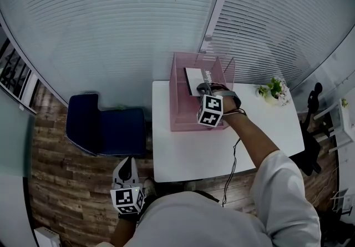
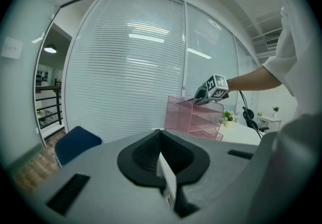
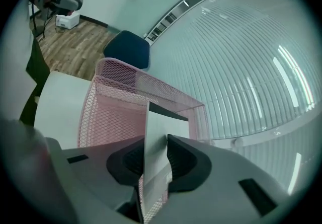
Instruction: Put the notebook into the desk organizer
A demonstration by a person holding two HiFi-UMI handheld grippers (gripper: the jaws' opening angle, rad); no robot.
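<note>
The right claw (image 3: 156, 151) is a little open, with the notebook (image 3: 157, 125) standing on edge between its jaws; the notebook's long side points ahead into the top of the pink desk organizer (image 3: 113, 99); the left claw (image 1: 126, 186), closed, hangs far from the organizer.
</note>
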